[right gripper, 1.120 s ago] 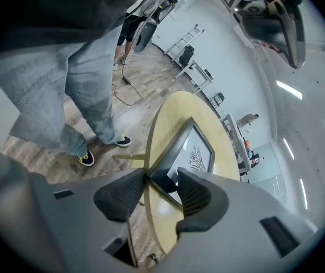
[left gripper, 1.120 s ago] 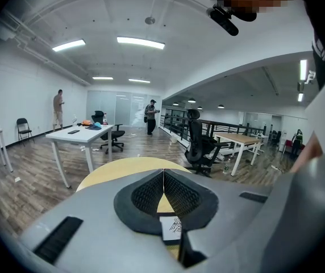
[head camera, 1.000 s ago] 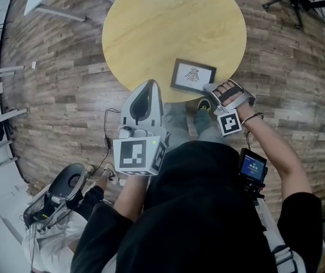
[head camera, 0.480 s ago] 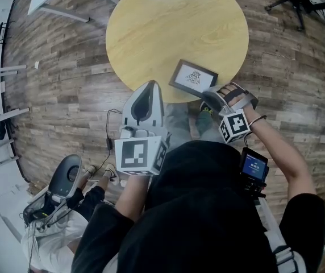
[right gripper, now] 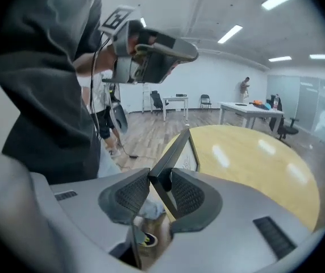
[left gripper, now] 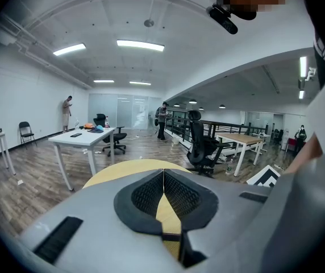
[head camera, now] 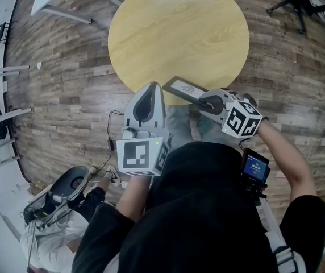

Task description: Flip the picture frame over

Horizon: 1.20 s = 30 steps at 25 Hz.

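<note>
Right gripper view: the right gripper [right gripper: 161, 182] has its jaws clamped on a corner of the picture frame [right gripper: 178, 147], having just been closing onto it. Head view shows the frame tilted steeply at the near rim of the round table [head camera: 174, 27]. The left gripper [left gripper: 163, 172] sits just off that rim, jaws together and empty.

The head view looks steeply down from above the person onto the round pale wooden counter [head camera: 179, 21]. The left tool [left gripper: 163, 174] view sits close behind its jaws, facing across that counter. The right tool [right gripper: 160, 181] view, seemingly tilted, does too, sharing the black rectangular picture frame [right gripper: 171, 152] with the head view.
</note>
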{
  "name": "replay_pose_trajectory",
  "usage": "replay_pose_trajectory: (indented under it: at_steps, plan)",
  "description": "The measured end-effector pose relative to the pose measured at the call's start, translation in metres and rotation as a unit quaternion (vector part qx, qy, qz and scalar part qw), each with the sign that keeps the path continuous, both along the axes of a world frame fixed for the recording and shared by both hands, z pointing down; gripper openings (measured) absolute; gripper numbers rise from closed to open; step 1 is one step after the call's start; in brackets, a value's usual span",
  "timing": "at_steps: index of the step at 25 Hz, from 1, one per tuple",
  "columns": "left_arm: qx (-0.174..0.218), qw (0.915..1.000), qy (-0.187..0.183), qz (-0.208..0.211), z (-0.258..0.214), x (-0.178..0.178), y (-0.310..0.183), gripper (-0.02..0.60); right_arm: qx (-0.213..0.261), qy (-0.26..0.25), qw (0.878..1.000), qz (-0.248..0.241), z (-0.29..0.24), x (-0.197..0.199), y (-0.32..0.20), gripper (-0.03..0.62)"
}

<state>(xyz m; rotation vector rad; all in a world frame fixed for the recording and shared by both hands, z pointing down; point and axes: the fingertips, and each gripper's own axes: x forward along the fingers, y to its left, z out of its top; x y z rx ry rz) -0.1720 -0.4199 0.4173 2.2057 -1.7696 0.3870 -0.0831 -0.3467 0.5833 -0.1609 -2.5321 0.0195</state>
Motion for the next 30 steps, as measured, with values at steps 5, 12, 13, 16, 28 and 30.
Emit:
replay_pose_trajectory:
  at_steps: [5,12,13,16,28,30]
  plan:
    - [-0.002,1.0,-0.001,-0.002,0.0,0.003,-0.002,0.023,-0.203,-0.069,0.971,0.101,-0.009,0.007,-0.018,0.127]
    - [-0.005,1.0,0.002,-0.003,0.001,0.004,0.002,0.023,-0.366,-0.127,0.891,0.236,-0.002,0.025,-0.046,0.117]
    - [-0.005,1.0,0.001,-0.003,0.001,0.005,0.002,0.023,-0.375,-0.127,0.883,0.25,0.002,0.029,-0.048,0.113]
    - [-0.002,1.0,-0.003,0.001,0.0,0.007,0.002,0.023,-0.38,-0.109,0.873,0.287,0.017,0.039,-0.052,0.099]
    - [-0.006,1.0,-0.003,0.004,0.004,0.009,0.005,0.023,-0.313,-0.039,0.88,0.357,0.047,0.051,-0.068,0.097]
    - [-0.005,1.0,-0.002,0.002,0.003,0.01,0.006,0.023,-0.298,-0.033,0.884,0.359,0.049,0.05,-0.071,0.106]
